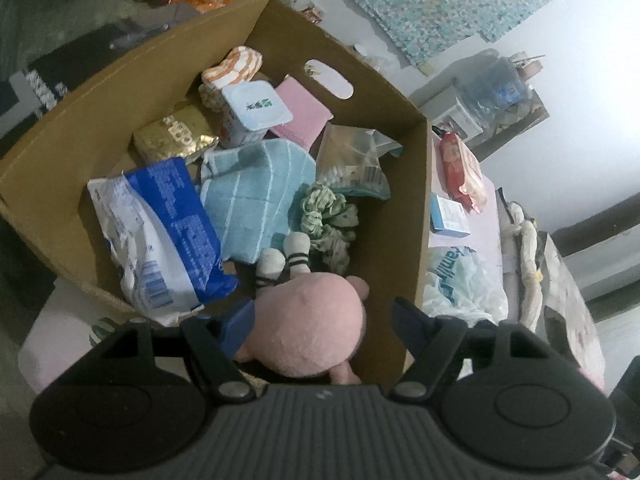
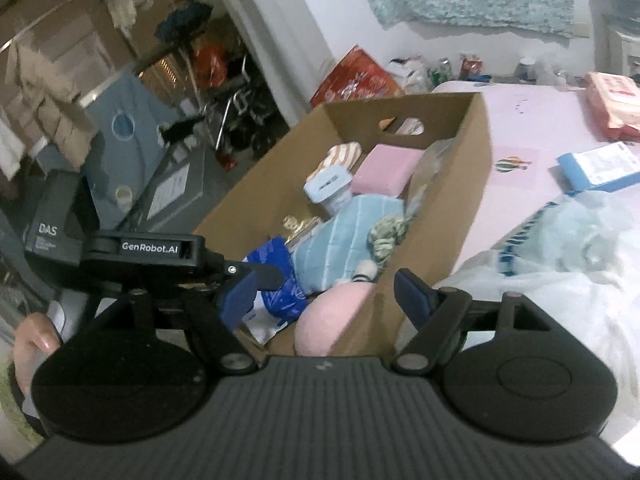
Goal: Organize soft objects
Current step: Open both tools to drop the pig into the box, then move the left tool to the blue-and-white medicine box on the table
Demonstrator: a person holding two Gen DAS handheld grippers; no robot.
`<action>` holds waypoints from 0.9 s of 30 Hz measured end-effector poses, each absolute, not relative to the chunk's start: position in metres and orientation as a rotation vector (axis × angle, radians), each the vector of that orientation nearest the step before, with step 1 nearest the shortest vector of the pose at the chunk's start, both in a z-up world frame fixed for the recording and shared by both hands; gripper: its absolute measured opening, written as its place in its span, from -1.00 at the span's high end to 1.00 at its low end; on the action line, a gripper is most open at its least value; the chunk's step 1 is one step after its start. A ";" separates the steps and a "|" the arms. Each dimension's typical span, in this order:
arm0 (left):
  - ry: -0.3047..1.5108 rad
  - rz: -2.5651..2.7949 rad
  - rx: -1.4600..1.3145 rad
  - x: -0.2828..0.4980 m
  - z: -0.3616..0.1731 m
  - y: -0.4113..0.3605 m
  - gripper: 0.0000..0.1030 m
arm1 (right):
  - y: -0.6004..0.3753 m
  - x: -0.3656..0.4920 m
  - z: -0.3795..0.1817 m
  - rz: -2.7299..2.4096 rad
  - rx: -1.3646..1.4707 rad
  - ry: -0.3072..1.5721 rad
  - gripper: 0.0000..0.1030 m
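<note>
Inside the cardboard box (image 1: 72,136) on the pink tabletop (image 2: 532,140), the pink plush toy (image 1: 308,324) lies at the near end, at six o'clock from the blue towel (image 1: 252,196) and the green scrunchie (image 1: 328,212). My left tool (image 1: 324,320) hangs over the plush, released, fingers on either side without pressing it. My right tool (image 2: 324,292) hovers at the box's near corner, released too, gripping nothing. At three o'clock of the box, a white plastic bag (image 2: 560,280) lies crumpled.
</note>
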State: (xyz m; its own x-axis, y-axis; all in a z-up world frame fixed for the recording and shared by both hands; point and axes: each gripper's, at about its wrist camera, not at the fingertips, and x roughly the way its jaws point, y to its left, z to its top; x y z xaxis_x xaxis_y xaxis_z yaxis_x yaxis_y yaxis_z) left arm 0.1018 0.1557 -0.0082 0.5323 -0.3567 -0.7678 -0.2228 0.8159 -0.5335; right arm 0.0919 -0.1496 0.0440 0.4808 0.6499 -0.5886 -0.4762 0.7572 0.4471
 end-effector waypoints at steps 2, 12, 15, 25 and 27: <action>1.016 -0.083 -0.612 0.103 -0.004 0.151 -0.56 | -0.160 0.089 0.041 0.686 0.259 0.815 -0.53; 0.982 -0.124 -0.434 0.113 0.020 0.110 -0.71 | -0.214 0.073 0.018 0.632 0.409 0.795 -0.63; 0.963 -0.141 -0.355 0.117 0.029 0.089 -0.76 | -0.233 0.069 0.012 0.599 0.464 0.782 -0.64; 0.963 -0.229 -0.211 0.142 0.044 0.021 -0.78 | -0.305 0.057 -0.009 0.483 0.617 0.735 -0.65; 0.959 -0.249 -0.185 0.146 0.045 0.007 -0.78 | -0.318 0.056 -0.012 0.460 0.639 0.728 -0.65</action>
